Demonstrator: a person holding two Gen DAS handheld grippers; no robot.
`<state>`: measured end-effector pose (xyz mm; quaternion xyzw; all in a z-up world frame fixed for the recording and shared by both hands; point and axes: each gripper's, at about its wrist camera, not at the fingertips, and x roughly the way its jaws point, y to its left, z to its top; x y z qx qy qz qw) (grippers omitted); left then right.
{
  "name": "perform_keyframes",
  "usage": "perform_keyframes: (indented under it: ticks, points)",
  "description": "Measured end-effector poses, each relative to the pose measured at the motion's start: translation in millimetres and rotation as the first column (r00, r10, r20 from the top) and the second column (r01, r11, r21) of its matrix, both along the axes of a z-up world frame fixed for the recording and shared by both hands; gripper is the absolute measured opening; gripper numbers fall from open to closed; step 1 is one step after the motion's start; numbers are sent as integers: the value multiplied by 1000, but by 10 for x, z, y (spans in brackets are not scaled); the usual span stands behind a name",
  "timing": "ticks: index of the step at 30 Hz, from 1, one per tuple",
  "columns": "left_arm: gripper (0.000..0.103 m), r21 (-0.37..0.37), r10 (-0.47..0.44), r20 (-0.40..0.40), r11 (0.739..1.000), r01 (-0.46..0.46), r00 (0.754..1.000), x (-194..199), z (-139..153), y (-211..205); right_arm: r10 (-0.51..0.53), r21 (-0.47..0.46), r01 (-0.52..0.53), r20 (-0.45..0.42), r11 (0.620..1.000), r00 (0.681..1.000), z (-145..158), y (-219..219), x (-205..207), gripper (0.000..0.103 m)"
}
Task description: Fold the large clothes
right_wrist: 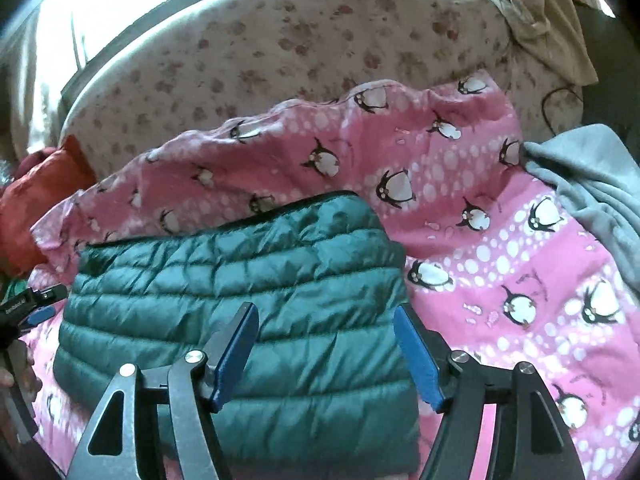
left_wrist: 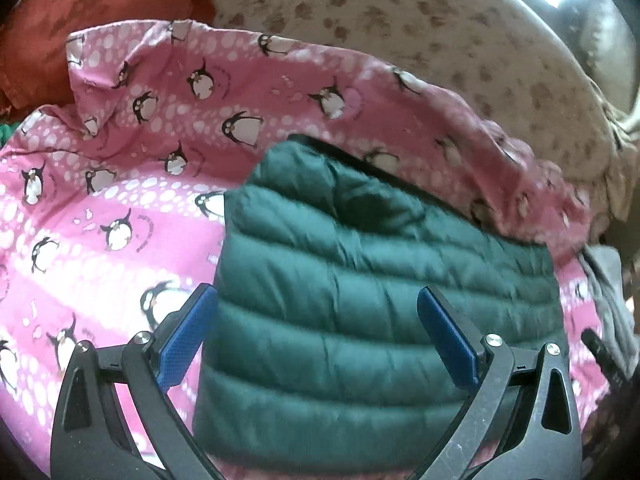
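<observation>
A dark green quilted puffer jacket (left_wrist: 360, 280) lies folded into a flat rectangle on a pink penguin-print sheet (left_wrist: 120, 208). It also shows in the right wrist view (right_wrist: 240, 292), on the same sheet (right_wrist: 500, 248). My left gripper (left_wrist: 318, 304) is open and empty, hovering over the jacket's near left part. My right gripper (right_wrist: 326, 320) is open and empty, above the jacket's near right edge. The left gripper's tip (right_wrist: 36, 308) shows at the far left of the right wrist view, beside the jacket.
A cream paw-print mattress (right_wrist: 280, 48) lies behind the pink sheet. An orange-red garment (left_wrist: 80, 20) sits at the back left, also in the right wrist view (right_wrist: 40, 192). A grey cloth (right_wrist: 592, 184) lies at the right. A beige garment (right_wrist: 532, 4) is bunched at the back right.
</observation>
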<state>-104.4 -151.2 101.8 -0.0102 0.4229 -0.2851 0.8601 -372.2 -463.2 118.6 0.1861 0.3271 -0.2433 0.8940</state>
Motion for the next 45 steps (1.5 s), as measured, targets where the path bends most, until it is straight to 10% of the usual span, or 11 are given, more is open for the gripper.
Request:
perform_keyframes:
  ticks: [7,28,35,45]
  points:
    - [101,162,-80,-1,984,79,997,-256,-394,-124,38,60,-28,-175,998,984,-533,82,18,68]
    - [101,137,93,-10,986,-91,996,541,-72,-208,-76,211,104,-135,972,988,-477,-548,370,77]
    - [101,165,117,-54,981,-106,992,749,-348,-265,-121,191,136,-90,972,989,-555,-712,479,32]
    - [101,133,110,-78,986,-99,991,786,-421,-240,-81,170,100,-113,980,990,-635,-736,526,42]
